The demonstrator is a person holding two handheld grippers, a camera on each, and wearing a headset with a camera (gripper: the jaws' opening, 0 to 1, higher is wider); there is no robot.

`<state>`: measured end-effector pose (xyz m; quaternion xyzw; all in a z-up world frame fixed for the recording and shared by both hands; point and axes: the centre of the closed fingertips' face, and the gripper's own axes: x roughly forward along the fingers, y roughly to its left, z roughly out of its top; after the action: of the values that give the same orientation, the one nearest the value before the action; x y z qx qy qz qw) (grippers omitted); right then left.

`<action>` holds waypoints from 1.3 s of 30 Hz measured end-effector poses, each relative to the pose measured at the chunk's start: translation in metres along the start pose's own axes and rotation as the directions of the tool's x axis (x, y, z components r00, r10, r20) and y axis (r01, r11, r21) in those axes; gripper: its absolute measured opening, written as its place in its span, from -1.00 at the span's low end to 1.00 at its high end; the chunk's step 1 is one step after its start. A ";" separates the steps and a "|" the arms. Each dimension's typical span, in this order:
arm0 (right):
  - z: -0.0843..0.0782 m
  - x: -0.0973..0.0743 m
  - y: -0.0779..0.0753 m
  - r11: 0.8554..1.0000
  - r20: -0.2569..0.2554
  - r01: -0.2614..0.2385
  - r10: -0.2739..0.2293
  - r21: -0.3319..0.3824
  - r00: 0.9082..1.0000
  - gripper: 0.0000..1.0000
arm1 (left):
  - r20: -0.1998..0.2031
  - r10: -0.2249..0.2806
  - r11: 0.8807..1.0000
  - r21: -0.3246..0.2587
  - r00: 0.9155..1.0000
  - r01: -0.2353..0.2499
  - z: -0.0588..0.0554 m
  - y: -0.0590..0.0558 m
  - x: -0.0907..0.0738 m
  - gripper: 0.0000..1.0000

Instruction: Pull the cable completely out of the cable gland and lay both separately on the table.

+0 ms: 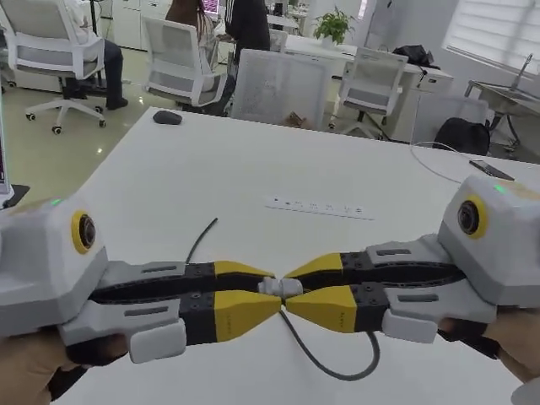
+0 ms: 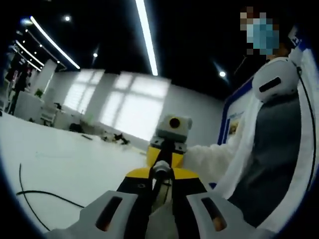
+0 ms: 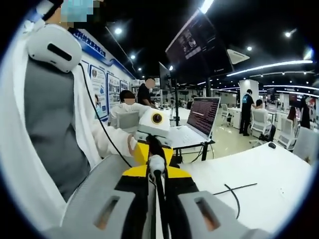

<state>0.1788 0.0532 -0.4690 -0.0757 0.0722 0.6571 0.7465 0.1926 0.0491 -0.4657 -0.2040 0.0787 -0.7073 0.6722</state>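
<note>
Frame centre: left gripper (image 1: 272, 289) pinches the small white plastic cable gland (image 1: 281, 287), right gripper (image 1: 292, 289) the dark grey cable (image 1: 342, 375) beside it. Extraction is judged in hand; next, pull straight apart.

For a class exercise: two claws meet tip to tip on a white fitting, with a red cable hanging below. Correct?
No: the head view shows a dark grey cable, not red. Left claw and right claw do meet on the white fitting.

Your cable gland (image 1: 280, 287) looks like pale, smooth plastic; your cable (image 1: 329, 364) wears a dark, matt, rubbery sheath; the table (image 1: 253, 169) under you is smooth, white, faintly glossy.
</note>
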 end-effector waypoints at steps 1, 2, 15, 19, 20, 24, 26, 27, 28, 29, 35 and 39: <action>-0.002 0.000 0.000 0.999 -0.020 -0.003 0.002 -0.032 1.000 -0.82 | -0.012 -0.006 0.999 -0.054 1.000 0.005 -0.002 0.003 0.001 -0.72; -0.003 0.001 0.001 0.999 -0.027 -0.001 0.000 -0.032 1.000 -0.82 | -0.007 -0.002 0.999 -0.032 1.000 0.001 -0.001 0.006 0.001 -0.73; -0.003 -0.002 -0.006 0.998 0.006 0.011 -0.011 -0.066 1.000 -0.74 | 0.036 0.004 1.000 0.021 0.999 -0.005 0.004 0.007 0.002 -0.71; -0.002 -0.004 -0.011 0.987 0.070 -0.011 0.000 0.163 0.998 -0.54 | 0.001 0.015 0.978 0.207 1.000 -0.015 0.002 0.002 0.003 -0.71; -0.002 -0.005 -0.011 0.973 0.084 -0.019 0.000 0.229 0.996 -0.44 | 0.000 0.021 0.970 0.241 1.000 -0.021 0.003 0.001 0.004 -0.70; -0.004 -0.011 -0.011 0.948 0.126 -0.043 0.003 0.315 0.992 -0.48 | -0.010 0.043 0.951 0.308 0.999 -0.038 0.000 0.001 0.004 -0.70; -0.003 -0.012 -0.011 0.929 0.143 -0.051 -0.001 0.366 0.990 -0.48 | -0.016 0.045 0.947 0.318 0.999 -0.037 -0.001 0.001 0.004 -0.70; -0.003 -0.013 -0.011 0.925 0.147 -0.057 0.001 0.374 0.989 -0.48 | -0.016 0.046 0.945 0.324 0.999 -0.038 -0.001 0.001 0.004 -0.70; -0.003 -0.012 -0.010 0.925 0.145 -0.060 0.005 0.375 0.989 -0.49 | -0.015 0.047 0.943 0.331 0.999 -0.039 0.000 0.001 0.004 -0.70; -0.003 -0.012 -0.009 0.925 0.143 -0.061 0.007 0.375 0.990 -0.50 | -0.013 0.048 0.939 0.341 0.999 -0.040 0.000 0.000 0.004 -0.70; -0.006 -0.008 -0.006 0.910 0.145 -0.080 0.022 0.408 0.989 -0.60 | -0.017 0.041 0.931 0.365 0.999 -0.032 0.000 -0.002 0.005 -0.70; -0.007 -0.007 -0.003 0.910 0.149 -0.091 0.032 0.405 0.988 -0.73 | -0.029 0.041 0.929 0.369 0.999 -0.028 -0.003 -0.002 0.005 -0.70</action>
<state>0.1811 0.0449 -0.4744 0.1311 0.1590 0.6542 0.7277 0.1893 0.0437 -0.4665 -0.0601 -0.0399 -0.7012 0.7093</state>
